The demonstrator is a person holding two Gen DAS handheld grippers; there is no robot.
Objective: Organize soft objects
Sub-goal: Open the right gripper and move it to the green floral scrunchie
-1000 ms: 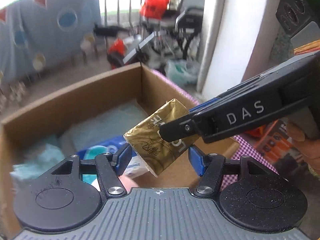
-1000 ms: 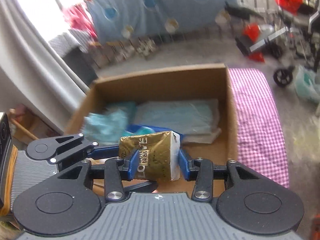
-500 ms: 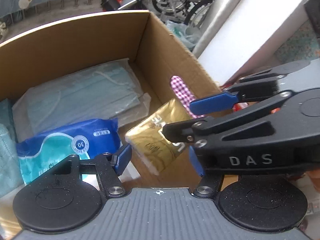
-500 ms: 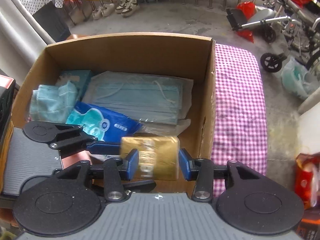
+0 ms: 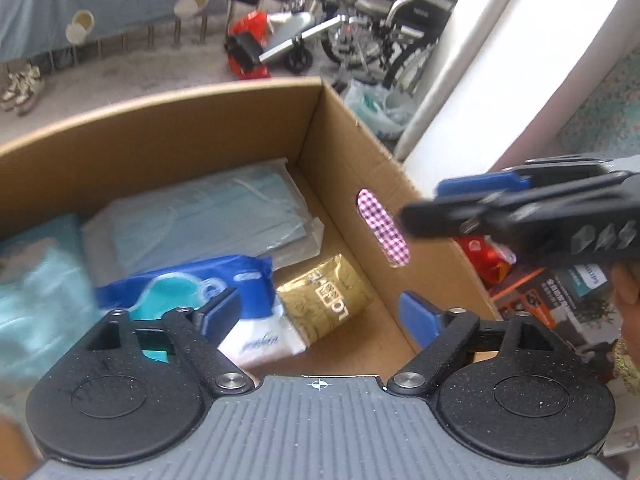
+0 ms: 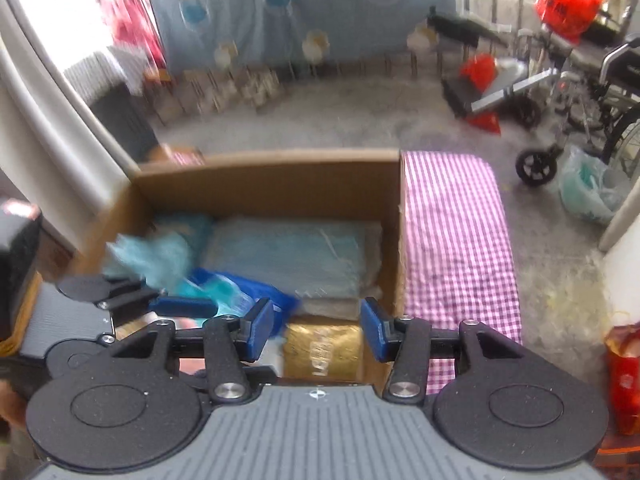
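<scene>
Gold packet (image 5: 326,298) is lying on the floor of the cardboard box (image 5: 168,120), in the near right corner, tilted, dark lettering facing up. Nothing is gripping it. Its left edge is touching the white end of the blue wipes pack (image 5: 236,280), which is lying just beside it to the left. Beyond both, a flat stack of pale blue face masks (image 5: 208,220) in clear wrap is lying against the far wall. A crumpled teal cloth (image 5: 36,292) is sitting at the left side of the box, blurred.

Left gripper (image 5: 318,314) is hovering above the near part of the box with its blue fingers spread wide, holding nothing; the gold packet is showing in the gap between them, below.

Right gripper (image 6: 316,330) is likewise standing spread and empty, above the near right corner of the box, with the packet (image 6: 324,350) visible underneath and between its pads. From the left wrist view it is appearing at the right (image 5: 436,208), outside the box wall, smeared with motion blur, so its height over the rim is hard to judge.

Box is resting on a pink checked cloth (image 6: 456,240), which is also showing through the oval handle hole (image 5: 382,234) in the right wall. Wheelchairs (image 5: 380,36) are standing well beyond the box, at the far right.
</scene>
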